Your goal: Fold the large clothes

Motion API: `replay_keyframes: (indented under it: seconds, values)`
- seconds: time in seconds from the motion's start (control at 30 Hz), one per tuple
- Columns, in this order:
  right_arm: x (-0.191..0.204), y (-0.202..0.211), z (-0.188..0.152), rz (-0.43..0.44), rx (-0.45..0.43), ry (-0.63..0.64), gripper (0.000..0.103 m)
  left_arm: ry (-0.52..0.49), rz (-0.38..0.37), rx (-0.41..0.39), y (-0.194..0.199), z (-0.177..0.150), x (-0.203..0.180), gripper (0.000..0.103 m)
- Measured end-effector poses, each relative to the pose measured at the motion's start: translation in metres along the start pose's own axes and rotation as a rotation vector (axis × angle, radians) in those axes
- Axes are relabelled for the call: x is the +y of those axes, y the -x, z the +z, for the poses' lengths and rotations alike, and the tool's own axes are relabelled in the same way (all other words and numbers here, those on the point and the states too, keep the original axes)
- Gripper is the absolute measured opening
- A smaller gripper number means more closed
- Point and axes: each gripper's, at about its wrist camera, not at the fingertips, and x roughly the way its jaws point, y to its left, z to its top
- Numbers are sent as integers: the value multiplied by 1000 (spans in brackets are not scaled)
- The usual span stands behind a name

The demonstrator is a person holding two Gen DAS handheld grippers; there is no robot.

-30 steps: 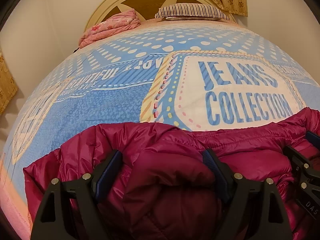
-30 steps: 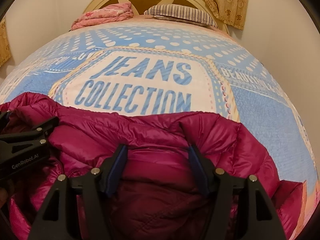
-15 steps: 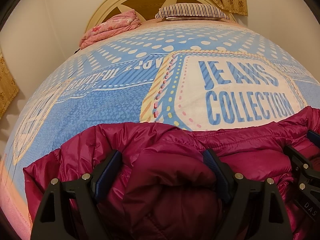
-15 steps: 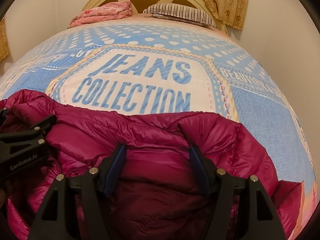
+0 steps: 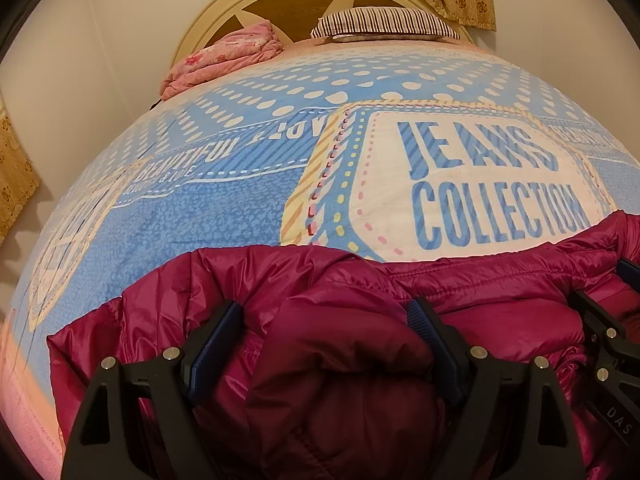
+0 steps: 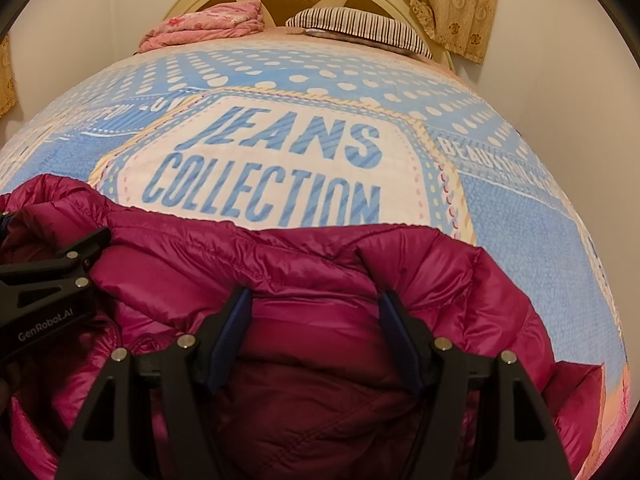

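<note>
Magenta down jacket [image 5: 480, 304] lies bunched at the foot of the bed [image 5: 224, 216], below the "JEANS COLLECTION" print. Left gripper [image 5: 326, 320] and right gripper [image 6: 314, 312] each stand with jaws wide, jacket padding bulging between; whether it is pinched cannot be told.

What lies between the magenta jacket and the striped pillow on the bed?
Only the blue printed bedspread; between the magenta jacket and the striped pillow nothing else lies, in both wrist views.

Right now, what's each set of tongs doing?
Left tongs: wide apart around a jacket fold; grip unclear.
Right tongs: same, grip unclear.
</note>
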Motion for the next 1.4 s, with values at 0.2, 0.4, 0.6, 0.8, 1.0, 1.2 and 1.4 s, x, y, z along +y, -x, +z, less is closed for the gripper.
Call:
replay_keyframes:
  seconds: [0.2, 0.4, 0.6, 0.8, 1.0, 1.2, 1.4]
  values:
    - [0, -1, 0, -9, 3, 4, 70, 1, 0, -1, 0, 0, 0, 86]
    - [2, -2, 0, -21, 8, 11, 70, -3, 4, 2, 0, 0, 0, 87]
    - [-1, 0, 6, -38, 33, 22, 83, -23, 14, 33, 10, 11, 5, 88]
    - [-16, 56, 4, -99, -59, 53, 90, -53, 7, -58, 88, -3, 25, 87]
    - [-29, 124, -51, -64, -55, 46, 93, -53, -41, -84, 169, -74, 62, 87]
    - [-32, 169, -116, -40, -51, 9, 95, -75, 7, -74, 204, -144, 76, 87]
    - [-33, 195, -172, -21, -23, -27, 95, -55, -2, -33, 225, -204, 84, 87]
